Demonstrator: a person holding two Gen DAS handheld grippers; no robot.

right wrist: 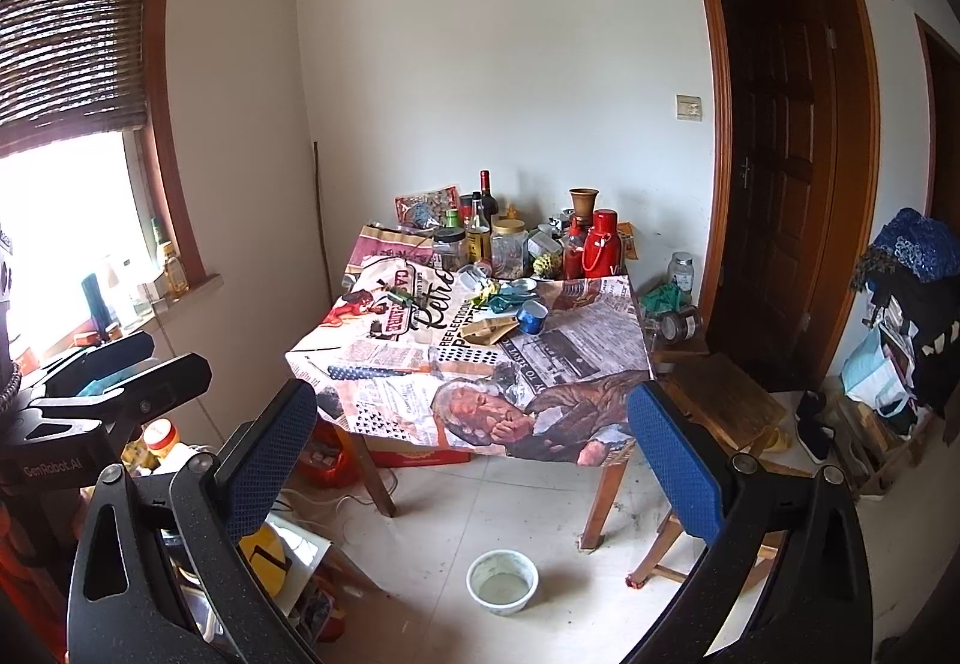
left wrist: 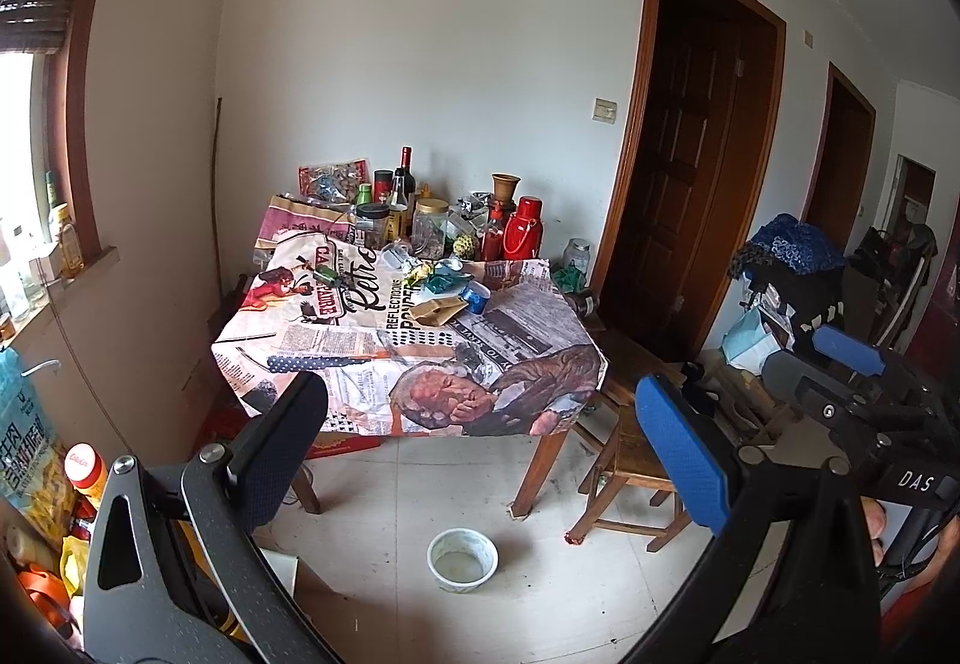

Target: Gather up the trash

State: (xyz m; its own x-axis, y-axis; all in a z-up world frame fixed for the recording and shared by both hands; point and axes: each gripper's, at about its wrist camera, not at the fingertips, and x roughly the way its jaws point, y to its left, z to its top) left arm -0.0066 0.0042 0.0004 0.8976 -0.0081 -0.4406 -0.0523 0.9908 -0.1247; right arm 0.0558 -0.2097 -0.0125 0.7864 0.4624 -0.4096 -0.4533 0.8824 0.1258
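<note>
Trash lies in a heap near the middle of the cloth-covered table point(left wrist: 336, 340) point(right wrist: 384, 358): a crumpled brown paper bag point(left wrist: 441, 311) point(right wrist: 489, 329), teal wrappers point(left wrist: 447, 280) point(right wrist: 510, 298) and a yellow-green wrapper point(left wrist: 417, 273). A blue tin cup point(left wrist: 476, 297) point(right wrist: 531, 316) rests on its side beside them. My left gripper point(left wrist: 480, 394) is open and holds nothing, well short of the table's front edge. My right gripper point(right wrist: 471, 400) is likewise open with nothing in it, at a similar distance. Each gripper shows at the edge of the other's view.
Bottles, jars and a red thermos point(left wrist: 523, 235) point(right wrist: 600, 244) crowd the table's back. A white bowl point(left wrist: 462, 559) point(right wrist: 501, 582) sits on the floor in front. A wooden stool point(left wrist: 630, 448) point(right wrist: 720, 400) stands at the right; bags and clutter line both sides.
</note>
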